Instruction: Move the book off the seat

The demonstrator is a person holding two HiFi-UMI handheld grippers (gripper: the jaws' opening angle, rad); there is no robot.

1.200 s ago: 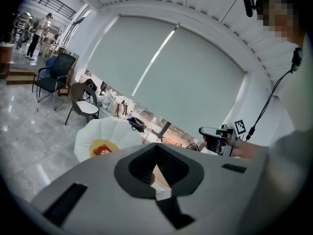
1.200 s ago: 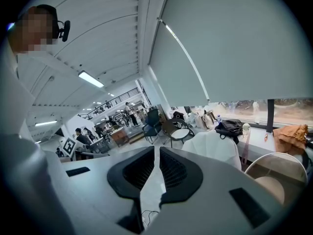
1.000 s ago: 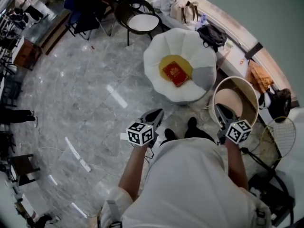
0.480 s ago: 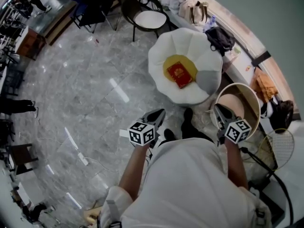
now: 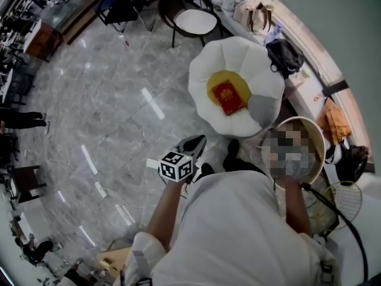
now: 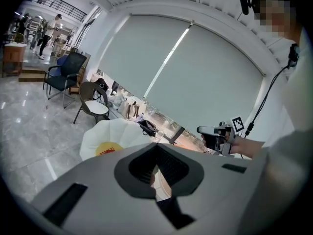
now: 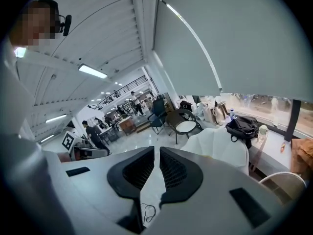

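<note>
A red book (image 5: 229,97) lies on the yellow centre of a white flower-shaped seat (image 5: 208,64), ahead of me on the floor. My left gripper (image 5: 196,142) is held out short of the seat's near edge, with its jaws shut and empty. In the left gripper view the book (image 6: 108,151) shows just over the shut jaws of the left gripper (image 6: 156,168). In the head view a blurred patch hides my right gripper. In its own view the right gripper (image 7: 157,170) is shut on nothing, with the seat (image 7: 220,148) ahead to its right.
A grey cushion (image 5: 262,106) lies on the seat's right side. A tan round stool (image 5: 297,127) stands right of the seat. A black chair (image 5: 193,19), bags (image 5: 256,14) and a black backpack (image 5: 286,52) stand behind, a racket (image 5: 342,198) at right. Grey floor spreads left.
I have walked toward the seat, so it sits nearer and lower in the head view. Both grippers came forward with me, still shut. A blurred patch now covers the right gripper.
</note>
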